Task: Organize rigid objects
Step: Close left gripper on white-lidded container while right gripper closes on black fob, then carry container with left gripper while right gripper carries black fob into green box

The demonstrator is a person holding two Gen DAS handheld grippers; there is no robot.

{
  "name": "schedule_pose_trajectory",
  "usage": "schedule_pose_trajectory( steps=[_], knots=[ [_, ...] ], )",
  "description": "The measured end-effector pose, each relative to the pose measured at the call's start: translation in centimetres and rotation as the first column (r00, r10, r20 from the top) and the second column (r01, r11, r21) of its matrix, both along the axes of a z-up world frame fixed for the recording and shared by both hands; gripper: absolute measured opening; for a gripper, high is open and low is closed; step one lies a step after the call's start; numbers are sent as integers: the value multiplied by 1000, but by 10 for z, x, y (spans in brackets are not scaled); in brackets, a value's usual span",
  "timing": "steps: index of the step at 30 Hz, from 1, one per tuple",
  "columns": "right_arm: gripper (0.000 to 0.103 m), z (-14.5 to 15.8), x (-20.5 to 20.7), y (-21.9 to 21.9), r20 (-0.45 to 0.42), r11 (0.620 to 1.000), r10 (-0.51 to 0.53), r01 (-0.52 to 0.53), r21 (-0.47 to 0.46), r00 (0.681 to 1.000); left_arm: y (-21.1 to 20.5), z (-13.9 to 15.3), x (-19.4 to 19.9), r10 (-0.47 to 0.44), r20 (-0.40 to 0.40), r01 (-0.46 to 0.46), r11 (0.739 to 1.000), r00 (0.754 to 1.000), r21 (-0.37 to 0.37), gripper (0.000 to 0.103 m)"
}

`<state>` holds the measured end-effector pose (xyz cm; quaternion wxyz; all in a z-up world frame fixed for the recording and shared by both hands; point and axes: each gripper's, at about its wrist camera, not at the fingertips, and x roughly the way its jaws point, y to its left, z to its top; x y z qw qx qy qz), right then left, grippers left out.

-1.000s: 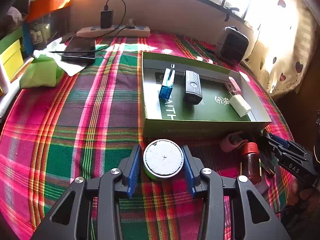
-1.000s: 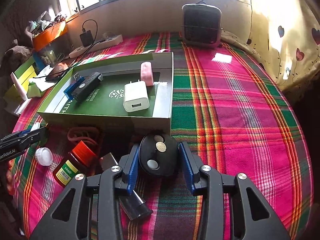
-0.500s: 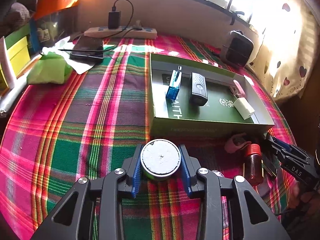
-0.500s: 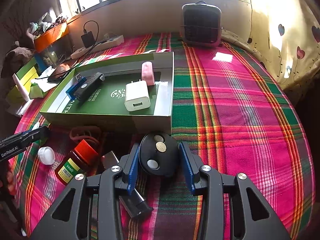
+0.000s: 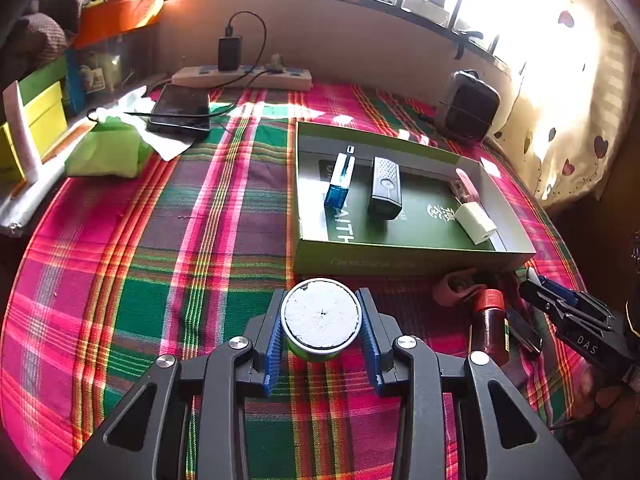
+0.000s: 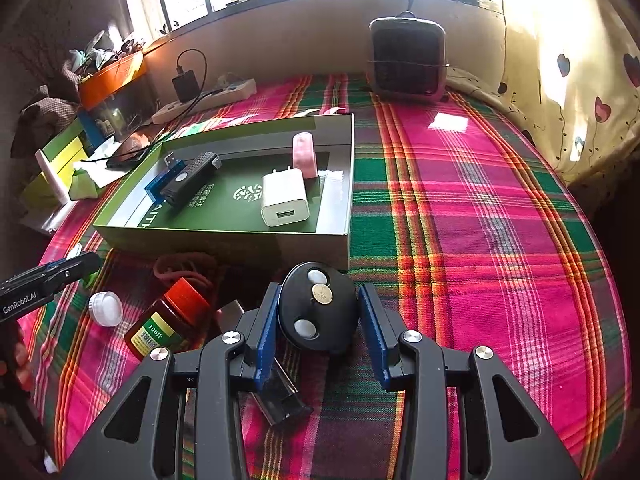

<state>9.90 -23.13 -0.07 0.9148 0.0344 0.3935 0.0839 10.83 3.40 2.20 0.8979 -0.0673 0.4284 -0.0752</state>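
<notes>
Plaid cloth [image 5: 168, 264] in pink and green covers the surface. Nearest, the left gripper [image 5: 321, 322] has just been closing and pinches a round green tin [image 5: 320, 316] with a chalky white lid. The right gripper [image 6: 318, 312] clamps a black oval fob [image 6: 318, 308] with three round buttons. Beyond lies a green box [image 6: 224, 236], its lettering "AITH" cut off, holding a white charger [image 6: 284, 198].

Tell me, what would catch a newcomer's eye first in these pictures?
Probably the loud pink-and-green plaid cloth covering the whole surface. On it sits a shallow green box holding a white charger and small gadgets. Up close, the left gripper pinches a round white-topped tin, and the right gripper brackets a black oval remote.
</notes>
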Motion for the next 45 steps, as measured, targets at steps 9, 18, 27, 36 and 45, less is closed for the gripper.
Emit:
schedule_pose_trajectory(
  steps=[9,18,27,36,45],
  knots=[
    [40,10,-2,2,23,1000,8,-8,-4,1000,-2,14,4,-26,26,26,1000,999,-7,33],
    [40,34,7,7,69,999,36,-35,-13,997,-10,25,20,-63,45,63,998,997,-18,33],
    [40,49,39,19,73,995,102,-101,-20,992,-17,26,44,-76,47,77,997,996,-16,33],
    [40,45,83,36,37,986,162,-160,-36,986,-26,20,68,-99,22,99,995,995,-12,33],
    [40,34,120,53,-11,978,202,-202,-49,979,-30,12,80,-107,3,107,994,994,5,33]
  ],
)
